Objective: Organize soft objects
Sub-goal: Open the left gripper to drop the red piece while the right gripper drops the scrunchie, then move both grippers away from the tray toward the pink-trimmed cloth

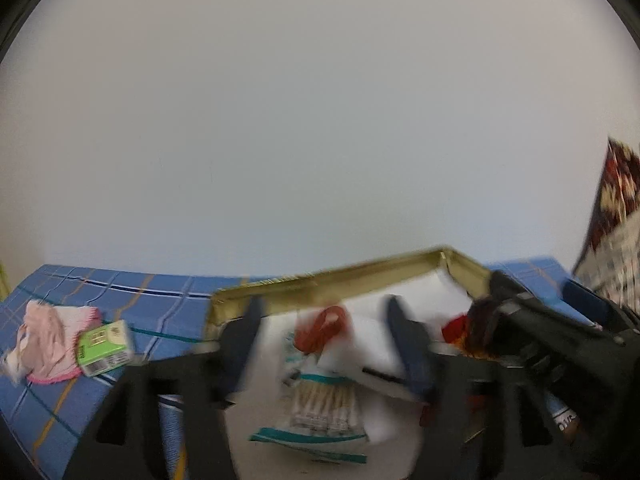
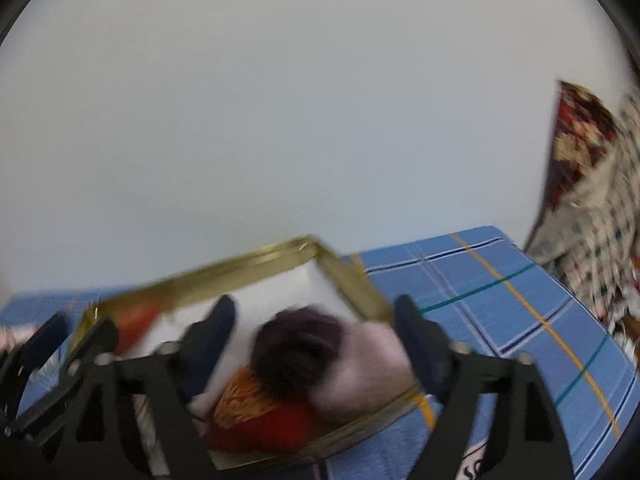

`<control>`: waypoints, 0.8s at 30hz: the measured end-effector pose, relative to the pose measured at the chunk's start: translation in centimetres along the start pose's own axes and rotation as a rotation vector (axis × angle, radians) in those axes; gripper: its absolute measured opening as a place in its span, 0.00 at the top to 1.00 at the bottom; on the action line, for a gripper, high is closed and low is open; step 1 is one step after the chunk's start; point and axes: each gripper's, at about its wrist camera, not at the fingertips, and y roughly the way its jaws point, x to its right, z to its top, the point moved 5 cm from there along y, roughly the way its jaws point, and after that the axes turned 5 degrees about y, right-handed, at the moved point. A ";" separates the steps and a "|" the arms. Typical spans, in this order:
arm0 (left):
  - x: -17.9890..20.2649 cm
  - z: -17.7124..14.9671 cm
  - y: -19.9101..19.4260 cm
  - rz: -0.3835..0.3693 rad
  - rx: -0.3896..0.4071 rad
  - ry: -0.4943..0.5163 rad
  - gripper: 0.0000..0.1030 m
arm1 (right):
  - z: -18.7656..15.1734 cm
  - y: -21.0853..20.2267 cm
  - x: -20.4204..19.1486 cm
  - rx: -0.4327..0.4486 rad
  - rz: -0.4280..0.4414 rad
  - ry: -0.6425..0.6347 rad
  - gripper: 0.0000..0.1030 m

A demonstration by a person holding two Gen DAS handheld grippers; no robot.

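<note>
Since both claws gape wide and grip nothing, the left gripper [image 1: 320, 344] and right gripper [image 2: 316, 336] hover over the gold tin [image 2: 352, 284] at lower centre, where the yarn balls [image 2: 298, 354] sit gathered.

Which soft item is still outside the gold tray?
The pink cloth on the blue plaid sheet, beside the green box; the others lie inside the gold tray.
</note>
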 end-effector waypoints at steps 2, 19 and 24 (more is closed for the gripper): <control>-0.8 0.0 -0.7 0.004 0.028 -0.037 0.04 | 0.6 -0.6 1.5 0.040 0.026 0.085 0.00; -3.2 -0.9 -2.4 0.077 0.032 -0.017 0.04 | 1.6 -3.7 0.8 0.239 0.047 0.040 0.00; -5.2 -1.5 -3.5 0.113 0.031 -0.025 0.04 | 1.8 -5.4 -0.1 0.326 0.046 0.000 0.00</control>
